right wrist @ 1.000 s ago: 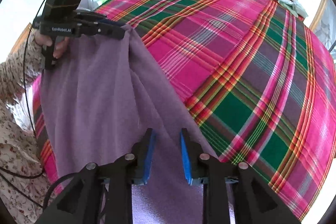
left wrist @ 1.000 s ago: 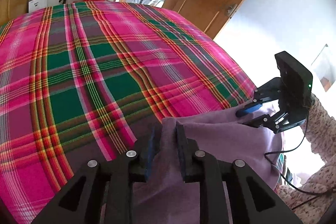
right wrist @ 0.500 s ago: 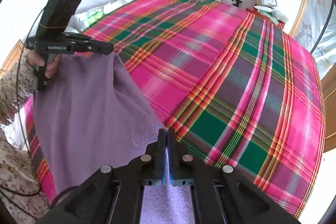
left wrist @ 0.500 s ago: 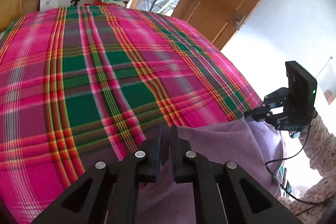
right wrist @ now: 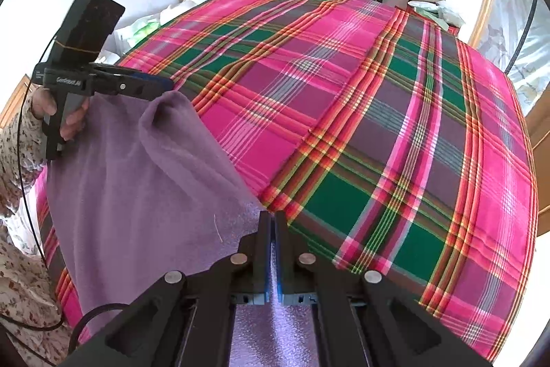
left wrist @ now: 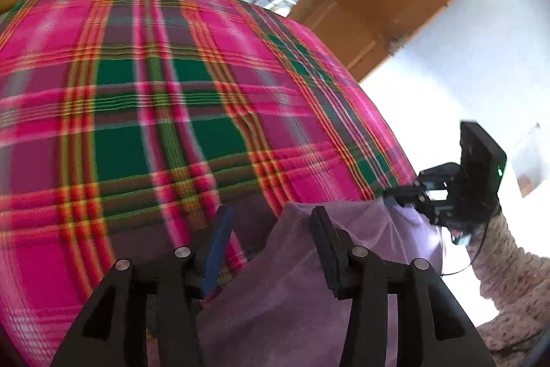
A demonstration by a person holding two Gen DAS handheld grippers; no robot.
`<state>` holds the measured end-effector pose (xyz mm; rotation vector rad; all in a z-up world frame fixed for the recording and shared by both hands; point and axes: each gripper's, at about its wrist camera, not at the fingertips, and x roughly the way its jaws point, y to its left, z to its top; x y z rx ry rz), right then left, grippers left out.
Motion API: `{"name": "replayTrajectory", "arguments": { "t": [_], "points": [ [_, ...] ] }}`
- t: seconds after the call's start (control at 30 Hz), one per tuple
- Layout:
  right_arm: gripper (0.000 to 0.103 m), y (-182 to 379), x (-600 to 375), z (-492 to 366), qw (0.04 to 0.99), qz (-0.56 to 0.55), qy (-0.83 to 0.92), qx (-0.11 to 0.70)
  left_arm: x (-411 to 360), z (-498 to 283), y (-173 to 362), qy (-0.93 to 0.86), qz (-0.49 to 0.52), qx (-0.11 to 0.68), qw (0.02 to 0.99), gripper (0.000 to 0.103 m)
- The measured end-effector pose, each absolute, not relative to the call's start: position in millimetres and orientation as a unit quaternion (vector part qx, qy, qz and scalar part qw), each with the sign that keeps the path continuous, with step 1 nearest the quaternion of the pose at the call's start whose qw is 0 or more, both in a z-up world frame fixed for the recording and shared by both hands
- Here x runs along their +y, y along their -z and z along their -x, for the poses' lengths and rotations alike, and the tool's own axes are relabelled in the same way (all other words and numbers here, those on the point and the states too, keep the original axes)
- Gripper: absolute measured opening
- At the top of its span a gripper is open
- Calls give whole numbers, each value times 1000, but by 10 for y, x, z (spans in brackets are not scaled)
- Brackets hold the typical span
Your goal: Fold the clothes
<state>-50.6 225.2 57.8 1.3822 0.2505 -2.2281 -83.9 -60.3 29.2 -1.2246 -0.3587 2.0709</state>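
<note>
A purple cloth (right wrist: 137, 181) is pinched at its near corner by the right gripper (right wrist: 272, 229); the left gripper (left wrist: 271, 229) is spread wide over the plaid bed (right wrist: 378, 126).

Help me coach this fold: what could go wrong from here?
1. The left tongs stand open, with the purple cloth corner slack beside them; that side may drop and crumple.
2. Only the right tongs are shut on the cloth, so pulling could drag it askew across the plaid bedspread.
3. The cloth lies at the bed's near edge and might slide off.
</note>
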Motion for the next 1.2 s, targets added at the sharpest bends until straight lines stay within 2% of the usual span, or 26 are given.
{"name": "replayTrajectory", "arguments": {
  "t": [0.17, 0.23, 0.3, 0.37, 0.4, 0.57, 0.63, 0.67, 0.7, 1.07, 1.2],
  "points": [
    [5, -824, 2216, 505, 239, -463, 849, 86, -707, 810, -442, -813, 448, -157, 337, 50],
    [14, -898, 2144, 527, 262, -452, 850, 69, -740, 789, -511, -818, 438, -164, 334, 50],
    [28, -911, 1965, 539, 307, -451, 836, 62, -745, 757, -551, -823, 434, -160, 330, 50],
    [36, -849, 1701, 574, 345, -459, 815, 73, -727, 735, -534, -824, 440, -145, 327, 50],
    [37, -808, 1588, 602, 358, -464, 807, 77, -733, 736, -516, -824, 444, -143, 321, 50],
    [37, -643, 1181, 807, 406, -483, 774, 55, -832, 749, -434, -826, 450, -147, 306, 50],
    [33, -609, 1100, 855, 410, -487, 769, 58, -896, 765, -401, -827, 451, -148, 300, 50],
    [9, -597, 1069, 883, 412, -489, 767, 60, -931, 781, -380, -828, 452, -150, 296, 50],
    [3, -591, 1043, 913, 412, -491, 765, 61, -971, 799, -364, -829, 453, -153, 291, 50],
    [4, -433, 1069, 1258, 360, -511, 778, 69, -1172, 926, -222, -828, 451, -185, 277, 50],
    [6, -393, 1135, 1313, 359, -518, 775, 41, -1185, 932, -220, -828, 450, -187, 277, 50]
  ]
}}
